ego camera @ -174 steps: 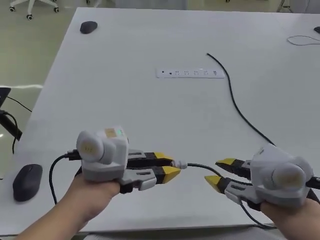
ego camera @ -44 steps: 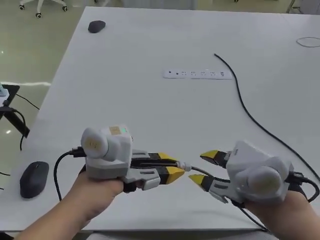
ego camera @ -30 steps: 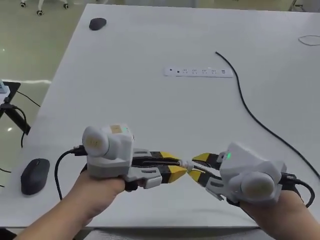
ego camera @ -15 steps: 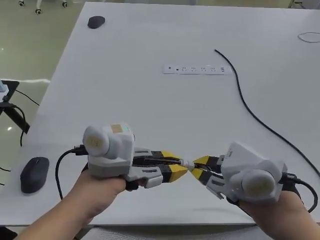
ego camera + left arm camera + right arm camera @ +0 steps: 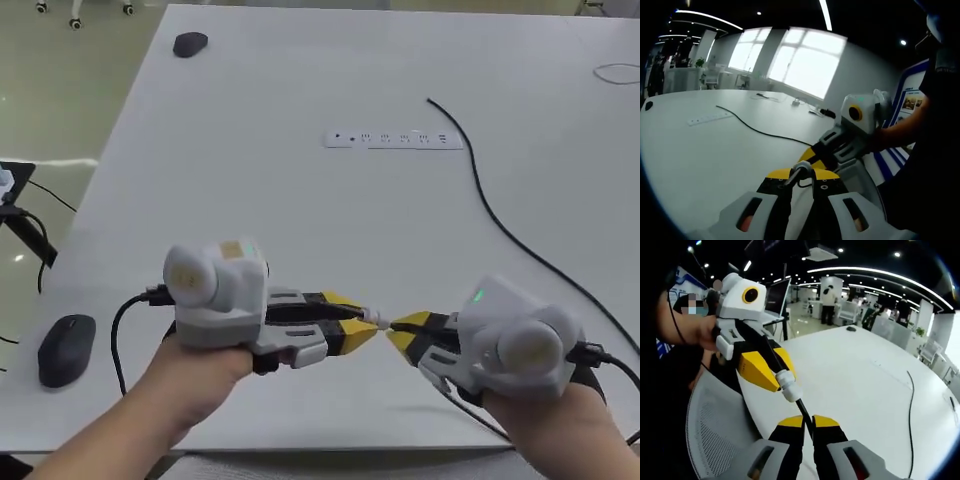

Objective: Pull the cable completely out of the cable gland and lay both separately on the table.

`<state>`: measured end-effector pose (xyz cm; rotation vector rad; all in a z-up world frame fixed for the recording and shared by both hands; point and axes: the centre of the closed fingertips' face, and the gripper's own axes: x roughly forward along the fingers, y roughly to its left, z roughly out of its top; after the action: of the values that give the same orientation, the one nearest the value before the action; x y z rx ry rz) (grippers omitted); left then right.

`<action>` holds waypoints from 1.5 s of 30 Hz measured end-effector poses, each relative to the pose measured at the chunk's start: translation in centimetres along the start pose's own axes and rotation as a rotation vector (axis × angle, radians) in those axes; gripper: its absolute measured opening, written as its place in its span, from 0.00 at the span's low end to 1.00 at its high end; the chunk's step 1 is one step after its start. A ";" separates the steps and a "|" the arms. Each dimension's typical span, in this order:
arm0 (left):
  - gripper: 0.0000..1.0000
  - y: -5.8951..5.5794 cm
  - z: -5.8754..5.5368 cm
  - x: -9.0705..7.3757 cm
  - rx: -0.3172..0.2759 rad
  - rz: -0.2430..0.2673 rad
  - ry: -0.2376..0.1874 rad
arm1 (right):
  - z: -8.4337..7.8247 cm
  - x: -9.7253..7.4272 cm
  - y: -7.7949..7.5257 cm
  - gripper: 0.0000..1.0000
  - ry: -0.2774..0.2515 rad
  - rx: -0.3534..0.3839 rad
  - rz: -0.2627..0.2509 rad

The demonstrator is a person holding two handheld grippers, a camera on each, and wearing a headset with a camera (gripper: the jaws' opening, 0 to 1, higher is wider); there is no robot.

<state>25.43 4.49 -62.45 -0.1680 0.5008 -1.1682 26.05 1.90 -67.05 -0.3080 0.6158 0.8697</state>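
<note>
Left gripper (image 5: 362, 326) is clamped on the cable gland (image 5: 786, 382), right gripper (image 5: 807, 421) pinched tight on the cable (image 5: 802, 409) just beside it, above the tabletop's (image 5: 300, 220) front edge. Pull step: next probably needs a straight tug apart.

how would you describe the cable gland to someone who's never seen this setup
Over the near edge of the white table, two hand-held grippers meet tip to tip. The cable gland is the small pale grey fitting poking out of the left gripper. Unlike the long black lead lying loose on the table, it is stubby and light, with a thin black cable running into the right gripper.
</note>
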 end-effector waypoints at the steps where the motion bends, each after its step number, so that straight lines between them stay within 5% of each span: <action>1: 0.15 0.0 0.1 0.0 -0.002 0.001 -0.005 | -0.3 0.0 -0.2 0.00 0.009 0.017 -0.003; 5: 0.15 0.3 0.3 -0.1 -0.007 0.011 -0.014 | -1.8 -0.1 -0.6 0.00 0.049 0.166 0.002; 13: 0.15 0.6 0.4 -0.1 -0.013 0.022 -0.023 | -4.2 -0.4 -2.4 0.00 0.076 0.295 -0.028; 24: 0.15 1.4 0.6 -0.3 -0.024 0.040 -0.032 | -6.4 -0.8 -3.4 0.00 0.109 0.308 -0.042; 45: 0.15 1.4 0.2 -0.3 -0.020 0.028 -0.009 | -6.7 -0.9 -3.4 0.00 0.123 0.300 -0.047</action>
<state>26.60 5.27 -62.78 -0.1832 0.5053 -1.1353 25.83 -4.01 -71.75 -0.1046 0.8394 0.7052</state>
